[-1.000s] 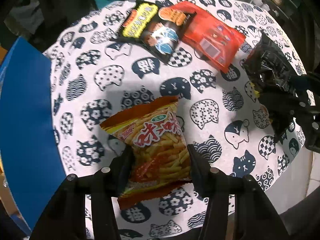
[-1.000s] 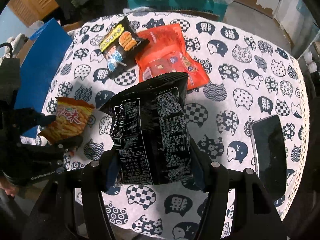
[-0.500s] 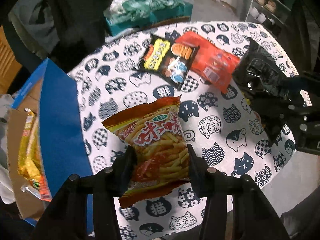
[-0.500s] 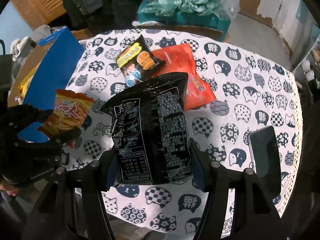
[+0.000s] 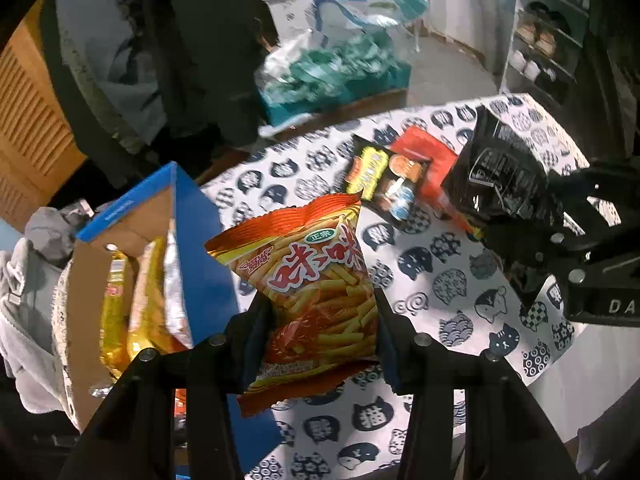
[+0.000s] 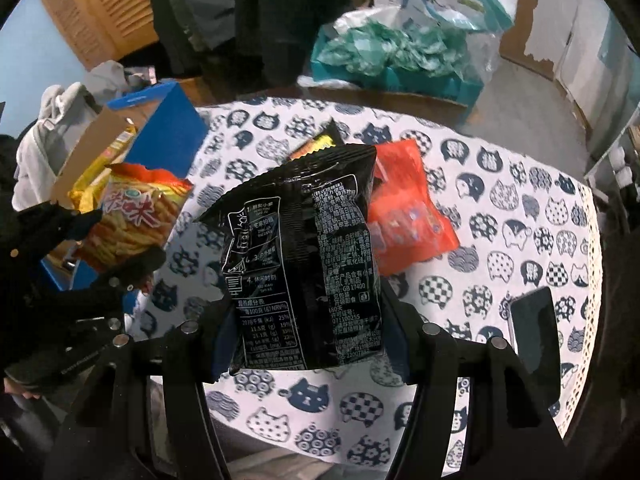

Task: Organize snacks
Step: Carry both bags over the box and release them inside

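Your left gripper [image 5: 320,328] is pinching the orange bag of fries-style sticks [image 5: 312,284] by its lower half, one finger pressed into each side edge; the jaws closed a little further within the last second and the bag sits between them, clear of the table. The bag's long axis runs from 6 to 12 o'clock in the left wrist view, its crimped top edge leaning slightly toward 1 o'clock and its printed front facing the camera. At 9 o'clock from it stands the open blue cardboard box [image 5: 168,208], with gold and silver snack packs [image 5: 136,300] standing upright inside. Your right gripper [image 6: 308,332] is clamped on the black snack bag [image 6: 308,256], fingers squeezing its two side edges near the bottom, and the bag hangs above the cat-print tablecloth [image 6: 520,208]. Its long axis also runs 6 to 12 o'clock in the right wrist view, top seam up and tipped toward 1 o'clock, with the back label of small white print toward the camera. Behind it, at 2 o'clock, a red packet [image 6: 404,212] lies flat on the cloth, and a yellow-and-black packet [image 5: 380,184] lies just beside it, overlapping its edge. A dark phone [image 6: 534,336] lies flat at 4 o'clock near the table's rim.
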Available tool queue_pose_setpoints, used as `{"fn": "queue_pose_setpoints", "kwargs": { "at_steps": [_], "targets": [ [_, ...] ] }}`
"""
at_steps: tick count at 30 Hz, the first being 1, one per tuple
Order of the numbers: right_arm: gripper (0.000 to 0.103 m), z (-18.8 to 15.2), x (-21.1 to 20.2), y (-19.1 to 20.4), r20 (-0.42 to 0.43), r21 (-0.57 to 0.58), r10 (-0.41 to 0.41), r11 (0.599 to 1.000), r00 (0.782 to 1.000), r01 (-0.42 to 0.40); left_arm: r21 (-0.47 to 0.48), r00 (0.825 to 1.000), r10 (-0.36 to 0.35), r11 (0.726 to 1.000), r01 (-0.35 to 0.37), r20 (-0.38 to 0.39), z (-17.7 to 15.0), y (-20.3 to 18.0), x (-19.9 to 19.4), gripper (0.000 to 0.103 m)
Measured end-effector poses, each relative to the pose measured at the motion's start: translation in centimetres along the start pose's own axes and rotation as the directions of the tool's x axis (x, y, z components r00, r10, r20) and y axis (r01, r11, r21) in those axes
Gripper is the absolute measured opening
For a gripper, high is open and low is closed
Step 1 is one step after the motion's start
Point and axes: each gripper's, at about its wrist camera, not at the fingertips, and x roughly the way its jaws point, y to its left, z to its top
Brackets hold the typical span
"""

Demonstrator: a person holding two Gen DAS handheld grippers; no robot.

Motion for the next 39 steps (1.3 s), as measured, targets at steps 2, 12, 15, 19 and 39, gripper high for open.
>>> {"fn": "queue_pose_setpoints", "kwargs": {
  "at_steps": [2, 12, 15, 19, 39],
  "targets": [
    [0.062, 0.6, -0.1, 0.8, 0.009, -0.006, 0.006, 1.0, 1.0, -0.006, -0.015, 1.0, 0.007, 1.0, -0.007, 0.018, 0.1, 1.0, -0.5, 0.049],
    [0.062, 3.5, -0.2, 4.0, 0.043, -0.045, 0.024, 0.999, 0.999, -0.022, -0.092, 0.996, 0.066, 0.994, -0.06, 0.067, -0.6, 6.4, -2.2, 0.049],
    [0.062, 4.4, -0.3, 5.0, 0.052, -0.055, 0.027, 0.998, 0.998, -0.024, -0.126, 0.995, 0.068, 0.99, -0.058, 0.071, -0.9, 8.2, -2.6, 0.049],
    [0.062, 5.4, -0.4, 6.3, 0.063, -0.073, 0.049, 0.996, 0.997, -0.044, -0.164, 0.994, 0.073, 0.985, -0.059, 0.084, -1.3, 10.4, -3.1, 0.049],
    [0.062, 9.5, 1.1, 15.5, 0.047, -0.183, 0.086, 0.98, 0.995, -0.076, -0.324, 0.996, 0.078, 0.944, -0.062, 0.038, -4.9, 18.9, -2.2, 0.049]
  ]
}}
